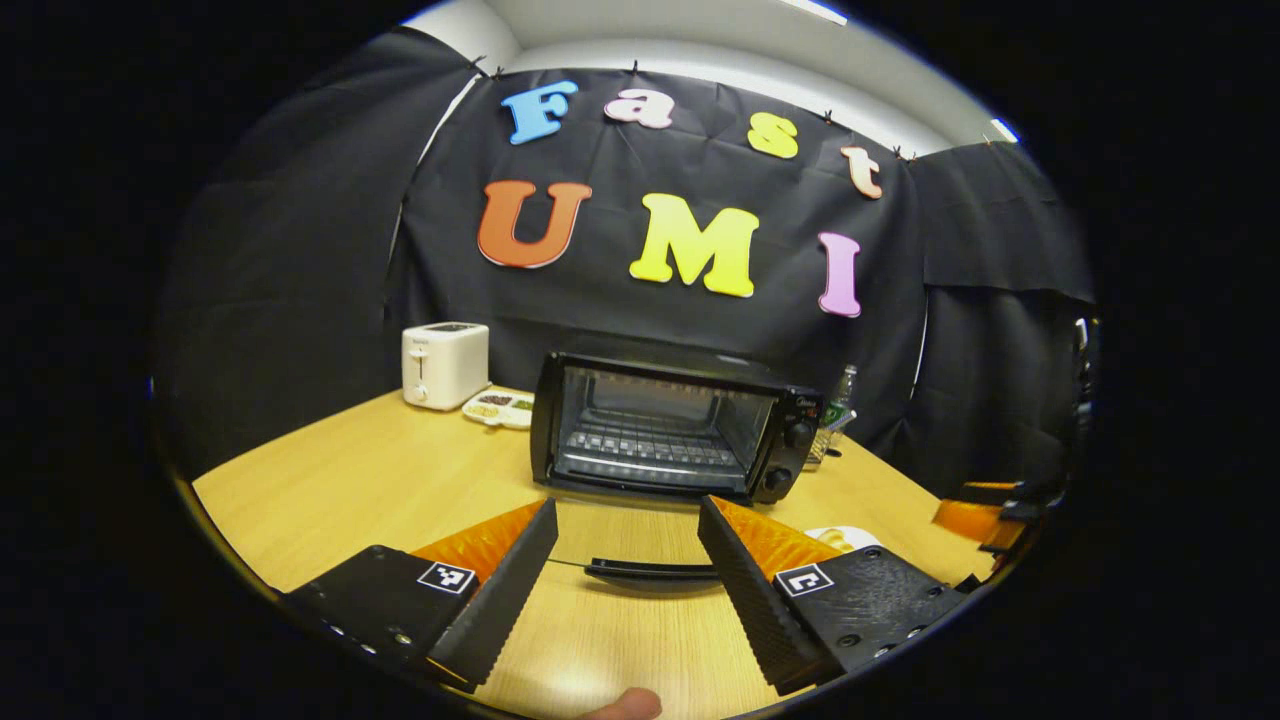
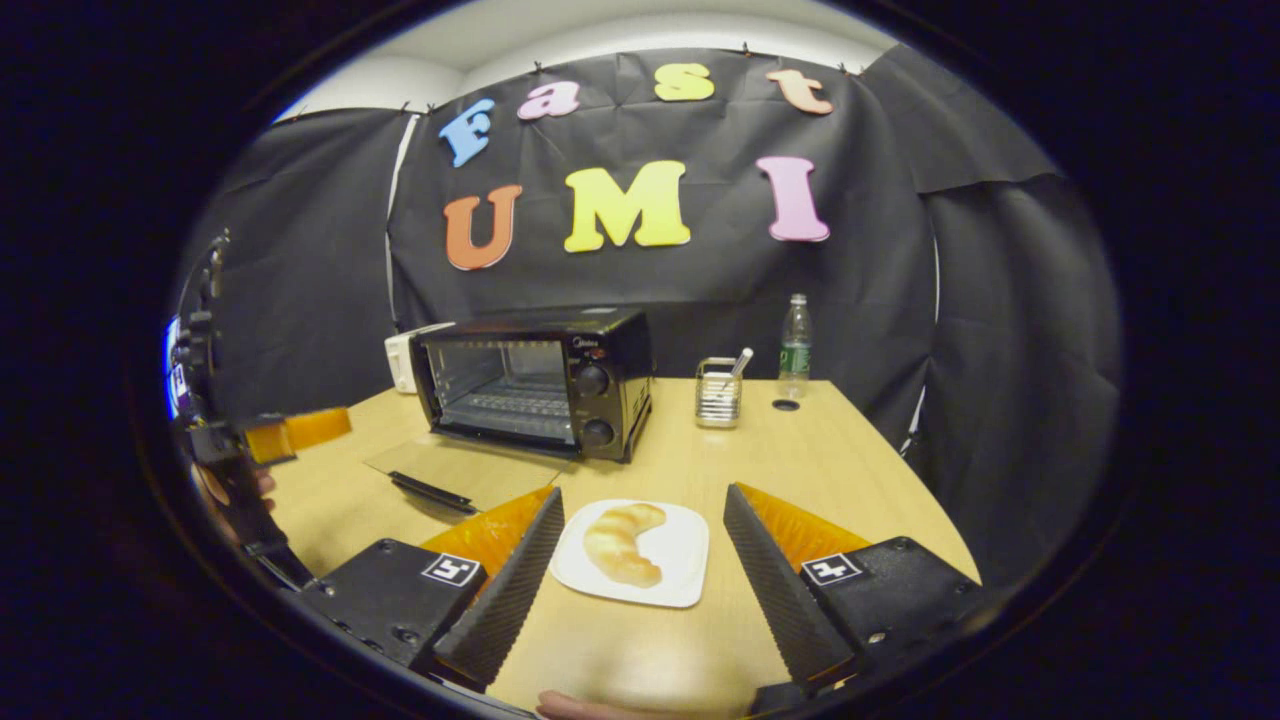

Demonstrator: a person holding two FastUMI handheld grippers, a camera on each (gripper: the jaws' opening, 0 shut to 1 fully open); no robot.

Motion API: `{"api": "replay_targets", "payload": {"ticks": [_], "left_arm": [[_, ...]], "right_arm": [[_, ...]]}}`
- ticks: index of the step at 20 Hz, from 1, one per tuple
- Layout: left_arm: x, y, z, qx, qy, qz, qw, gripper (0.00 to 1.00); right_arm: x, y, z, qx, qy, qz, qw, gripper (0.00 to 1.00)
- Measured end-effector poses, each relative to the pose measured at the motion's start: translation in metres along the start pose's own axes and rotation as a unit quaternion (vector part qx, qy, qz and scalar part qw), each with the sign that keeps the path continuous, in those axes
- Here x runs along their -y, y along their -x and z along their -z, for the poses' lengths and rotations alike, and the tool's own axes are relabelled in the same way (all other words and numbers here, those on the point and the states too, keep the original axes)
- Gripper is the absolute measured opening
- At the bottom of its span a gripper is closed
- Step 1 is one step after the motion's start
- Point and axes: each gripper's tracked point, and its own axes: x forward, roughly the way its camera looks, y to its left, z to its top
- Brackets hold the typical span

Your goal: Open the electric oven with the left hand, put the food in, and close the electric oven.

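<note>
Black oven [image 2: 540, 385], door [image 2: 465, 468] folded flat; croissant [image 2: 620, 543] on white plate [image 2: 680, 560]

Ahead of the left gripper [image 1: 625, 580], whose fingers stand spread, the oven door [image 1: 650, 571] lies folded flat on the table [image 1: 350, 480], its handle crossing just beyond the fingertips. Past it the oven [image 1: 665, 425] mouth gapes unblocked, the rack inside bare. Bare tabletop runs to that claw's left up to the toaster [image 1: 444, 364]. Between the right gripper's [image 2: 645, 590] parted fingers sits the plate [image 2: 685, 560] with the croissant [image 2: 620, 542]; beyond, bare wood leads to the caddy [image 2: 717, 392] and bottle [image 2: 795, 346].
</note>
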Motion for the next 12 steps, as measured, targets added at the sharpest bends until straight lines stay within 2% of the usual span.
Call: {"api": "replay_targets", "payload": {"ticks": [5, 7, 12], "left_arm": [[-0.009, 0.056, -0.052, 0.042, -0.024, -0.013, 0.999, 0.93], [-0.004, 0.076, -0.067, 0.059, -0.041, -0.004, 0.997, 0.93], [0.005, 0.108, -0.083, 0.076, -0.079, 0.007, 0.994, 0.93]], "right_arm": [[-0.013, -0.047, 0.034, -0.066, -0.019, -0.034, 0.997, 0.96], [-0.02, -0.061, 0.043, -0.09, -0.017, -0.048, 0.995, 0.89], [-0.026, -0.086, 0.065, -0.142, -0.006, -0.051, 0.989, 0.82]]}}
